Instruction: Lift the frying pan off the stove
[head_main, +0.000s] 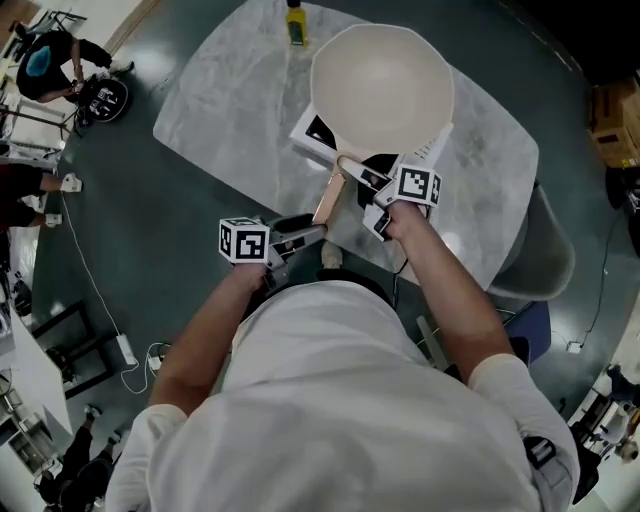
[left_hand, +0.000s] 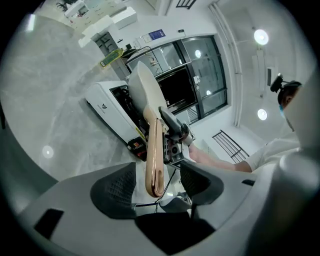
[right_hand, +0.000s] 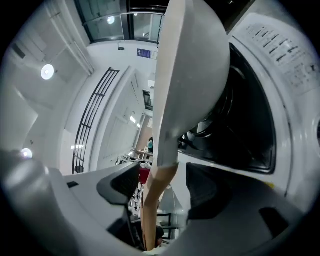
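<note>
Altogether one frying pan (head_main: 380, 80), one stove (head_main: 306, 140), left tool (left_hand: 159, 185) and right tool (right_hand: 157, 187) both spread around one handle (head_main: 328, 200).

One table (head_main: 225, 95). On the table: one frying pan (head_main: 382, 85), one stove (head_main: 305, 143), one small yellow item (head_main: 296, 25). Beside the table: one grey chair (head_main: 545, 262).

Stove (head_main: 303, 139) mostly hidden beneath frying pan (head_main: 382, 80)
</note>
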